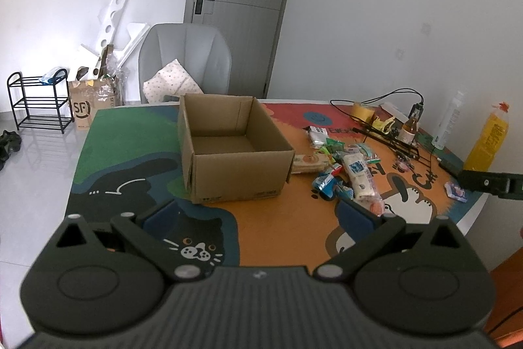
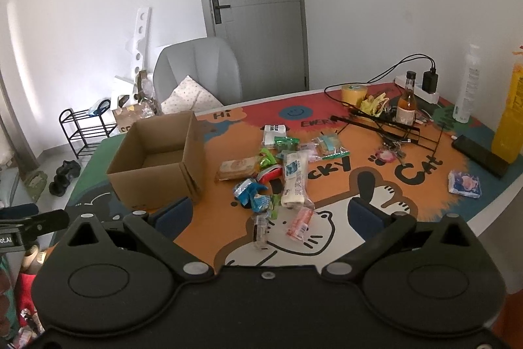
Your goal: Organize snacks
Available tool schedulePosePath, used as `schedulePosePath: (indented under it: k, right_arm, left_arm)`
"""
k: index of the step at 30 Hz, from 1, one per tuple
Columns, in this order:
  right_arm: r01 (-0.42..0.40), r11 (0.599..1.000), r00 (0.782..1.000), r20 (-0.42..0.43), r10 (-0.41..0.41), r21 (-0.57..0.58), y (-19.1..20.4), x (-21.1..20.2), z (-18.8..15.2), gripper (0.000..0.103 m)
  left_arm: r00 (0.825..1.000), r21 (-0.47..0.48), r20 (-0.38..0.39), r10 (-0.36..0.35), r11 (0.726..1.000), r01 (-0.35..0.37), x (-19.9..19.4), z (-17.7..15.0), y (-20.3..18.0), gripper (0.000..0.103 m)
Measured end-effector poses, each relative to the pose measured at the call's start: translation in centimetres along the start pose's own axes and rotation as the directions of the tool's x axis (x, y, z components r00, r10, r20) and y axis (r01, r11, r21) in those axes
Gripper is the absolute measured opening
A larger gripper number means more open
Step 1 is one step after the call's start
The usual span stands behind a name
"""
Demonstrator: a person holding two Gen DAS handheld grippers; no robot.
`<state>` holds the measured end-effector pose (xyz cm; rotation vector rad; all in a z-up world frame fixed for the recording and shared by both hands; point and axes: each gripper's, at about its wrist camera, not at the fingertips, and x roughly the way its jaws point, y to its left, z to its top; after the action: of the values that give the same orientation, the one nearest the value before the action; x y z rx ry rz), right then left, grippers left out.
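An open, empty cardboard box (image 1: 228,149) (image 2: 160,159) stands on the cartoon-cat table mat. To its right lies a heap of snack packets (image 1: 343,172) (image 2: 281,165), among them a long white packet (image 2: 295,179), blue wrappers (image 2: 255,197) and a brown biscuit pack (image 2: 237,168). A small pink packet (image 2: 300,226) and a clear one (image 2: 261,229) lie nearest me. A lone blue packet (image 2: 464,183) sits far right. My left gripper (image 1: 258,215) hovers open in front of the box. My right gripper (image 2: 269,213) hovers open just short of the heap. Both hold nothing.
At the table's back right stand a glass bottle (image 2: 406,103), a yellow tape roll (image 2: 353,92), a black wire rack (image 2: 385,126) with cables, a white bottle (image 2: 467,84), a yellow bottle (image 2: 508,116) and a phone (image 2: 479,155). A grey chair (image 1: 184,61) stands behind the table.
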<state>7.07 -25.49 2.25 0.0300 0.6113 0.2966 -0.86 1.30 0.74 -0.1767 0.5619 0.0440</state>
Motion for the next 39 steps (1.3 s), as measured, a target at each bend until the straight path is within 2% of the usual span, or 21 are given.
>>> schedulePosePath:
  k: [21, 39]
  right_arm:
    - [0.005, 1.0, 1.0, -0.003, -0.005, -0.003, -0.01, -0.01, 0.07, 0.103]
    - [0.009, 1.0, 1.0, 0.008, -0.009, -0.007, -0.31, -0.03, 0.25, 0.103]
  left_arm:
    - [1.0, 0.005, -0.002, -0.005, 1.0, 0.005, -0.18, 0.08, -0.08, 0.103]
    - [0.999, 0.016, 0.026, -0.027, 1.0, 0.027, -0.95, 0.41, -0.56, 0.103]
